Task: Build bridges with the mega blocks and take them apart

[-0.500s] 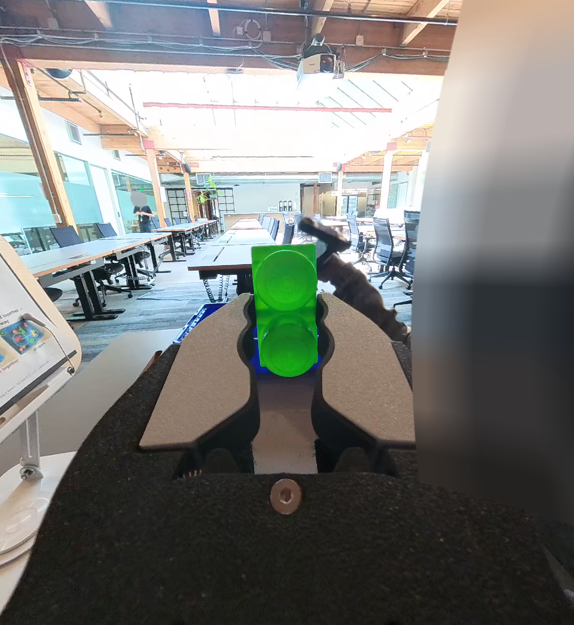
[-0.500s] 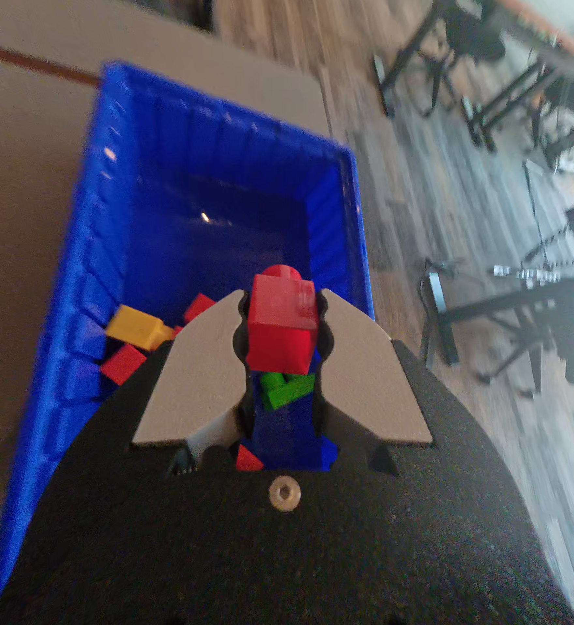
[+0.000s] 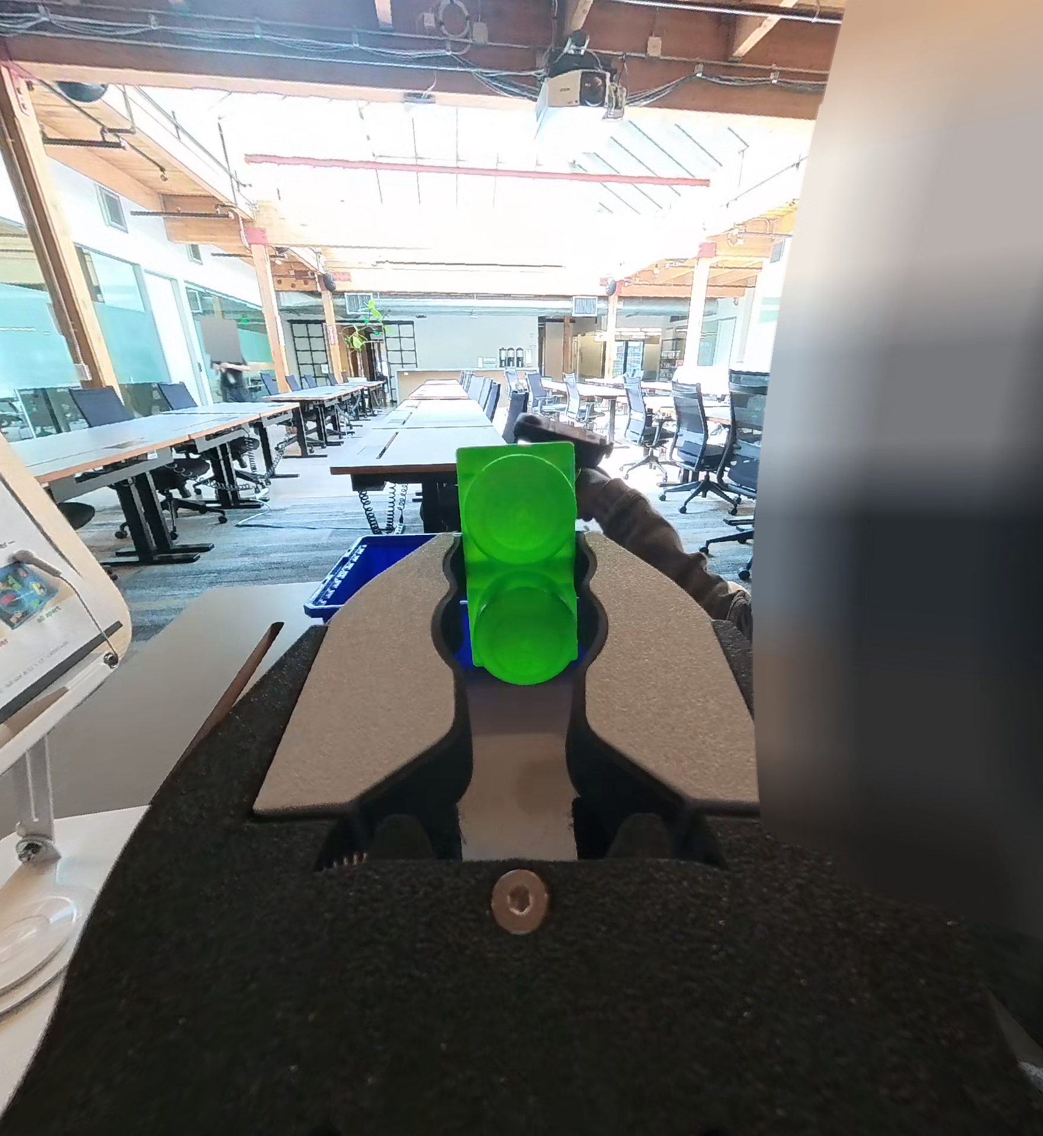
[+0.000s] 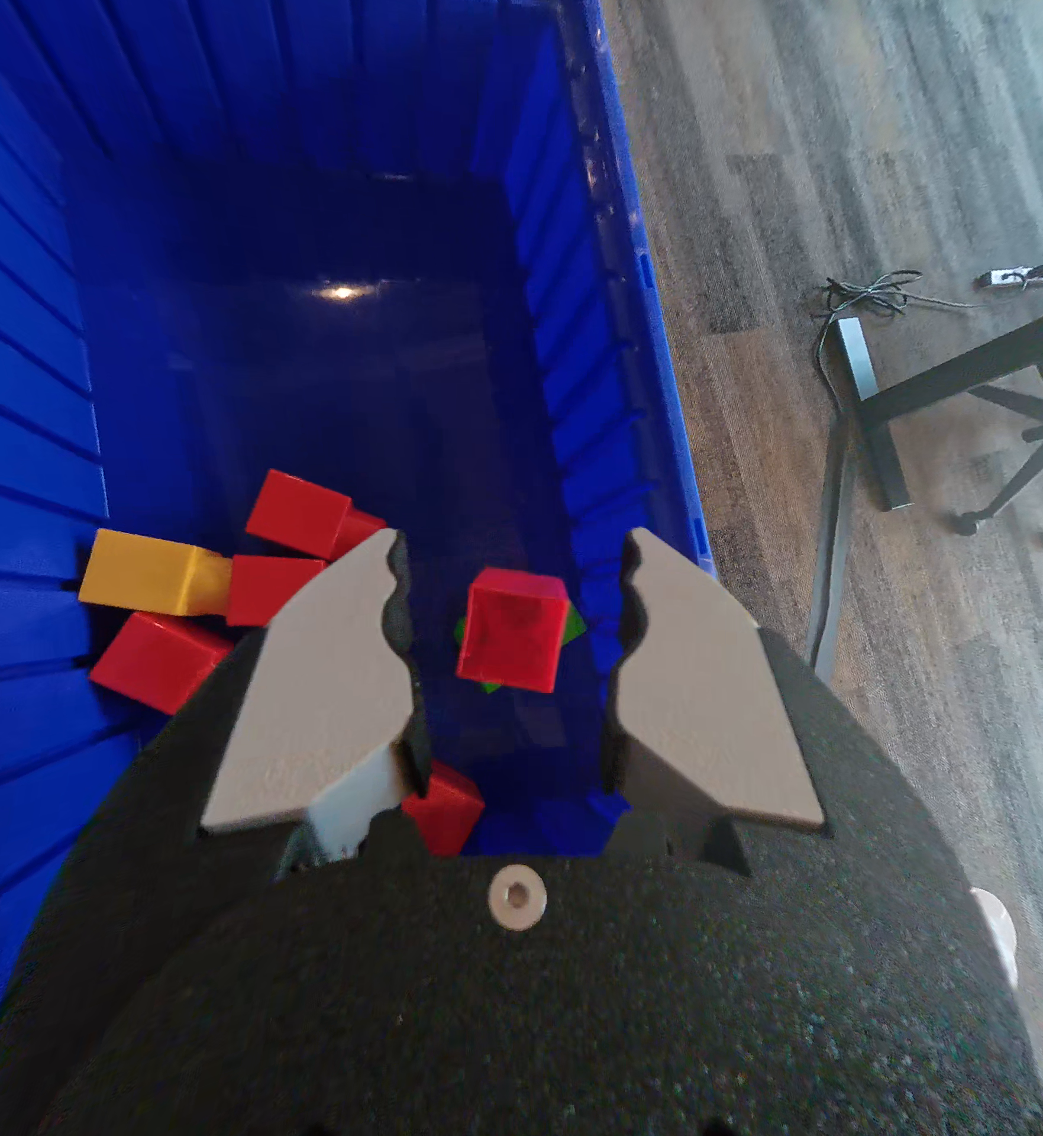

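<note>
Red block (formerly gripped) free

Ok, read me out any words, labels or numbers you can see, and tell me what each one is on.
White printed sheet with colour pictures on a white stand: lines of print, cut off at the edge; I don't repeat wording.
Green two-stud plastic block: no writing visible.
Blue ribbed plastic bin, red block, yellow block: none visible.
</note>
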The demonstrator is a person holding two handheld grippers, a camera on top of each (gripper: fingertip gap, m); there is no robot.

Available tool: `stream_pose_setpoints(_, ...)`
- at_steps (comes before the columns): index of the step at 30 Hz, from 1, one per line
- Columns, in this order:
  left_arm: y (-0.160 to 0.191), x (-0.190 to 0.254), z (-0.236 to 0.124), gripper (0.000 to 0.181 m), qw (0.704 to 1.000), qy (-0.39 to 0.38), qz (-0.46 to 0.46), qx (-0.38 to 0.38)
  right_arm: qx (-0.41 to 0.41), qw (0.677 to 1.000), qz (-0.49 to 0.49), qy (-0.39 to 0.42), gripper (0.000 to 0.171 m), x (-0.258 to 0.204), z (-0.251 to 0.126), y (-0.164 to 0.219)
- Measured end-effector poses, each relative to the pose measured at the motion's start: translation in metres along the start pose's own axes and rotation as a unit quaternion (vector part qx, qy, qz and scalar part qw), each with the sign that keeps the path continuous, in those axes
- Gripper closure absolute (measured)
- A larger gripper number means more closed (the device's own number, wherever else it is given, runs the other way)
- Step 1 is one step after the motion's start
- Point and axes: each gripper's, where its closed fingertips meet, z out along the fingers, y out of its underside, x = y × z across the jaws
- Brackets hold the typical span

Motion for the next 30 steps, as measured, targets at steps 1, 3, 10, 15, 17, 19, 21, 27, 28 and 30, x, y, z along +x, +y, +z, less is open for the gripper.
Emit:
stream_pose_setpoints(1,0.000,0.000,0.000,0.148,1.000,0.000,-0.001,0.000,0.006,1.000,0.000,0.000,0.100,0.000,-0.001,-0.002)
stream_pose_setpoints(3,0.001,-0.001,0.000,0.148,1.000,0.000,-0.001,0.000,0.017,1.000,-0.004,0.002,0.103,-0.001,-0.004,-0.006)
stream_pose_setpoints(10,0.001,0.000,0.001,0.148,1.000,0.001,0.001,-0.004,0.024,0.999,-0.020,-0.007,0.110,-0.011,-0.010,-0.012)
stream_pose_setpoints(15,0.004,-0.003,0.003,0.148,1.000,-0.001,-0.006,-0.005,0.088,0.992,-0.044,-0.079,0.112,-0.052,-0.035,-0.041)
stream_pose_setpoints(17,0.003,-0.003,0.004,0.148,1.000,0.000,-0.007,-0.003,0.155,0.976,-0.063,-0.139,0.112,-0.087,-0.060,-0.067)
stream_pose_setpoints(19,0.003,-0.002,0.004,0.148,1.000,0.000,-0.006,-0.003,0.234,0.942,-0.100,-0.219,0.110,-0.134,-0.093,-0.094)
stream_pose_setpoints(21,0.002,-0.001,0.004,0.148,1.000,0.002,-0.005,-0.002,0.303,0.890,-0.143,-0.310,0.107,-0.190,-0.132,-0.113)
stream_pose_setpoints(27,0.006,0.002,0.008,0.148,1.000,0.003,-0.001,-0.023,0.416,0.687,-0.260,-0.537,0.097,-0.345,-0.240,-0.115)
stream_pose_setpoints(28,0.007,0.002,0.009,0.148,1.000,0.003,-0.001,-0.028,0.419,0.660,-0.271,-0.562,0.096,-0.364,-0.252,-0.112)
stream_pose_setpoints(30,0.010,0.003,0.013,0.148,0.999,0.005,0.002,-0.039,0.415,0.621,-0.286,-0.601,0.096,-0.395,-0.270,-0.109)
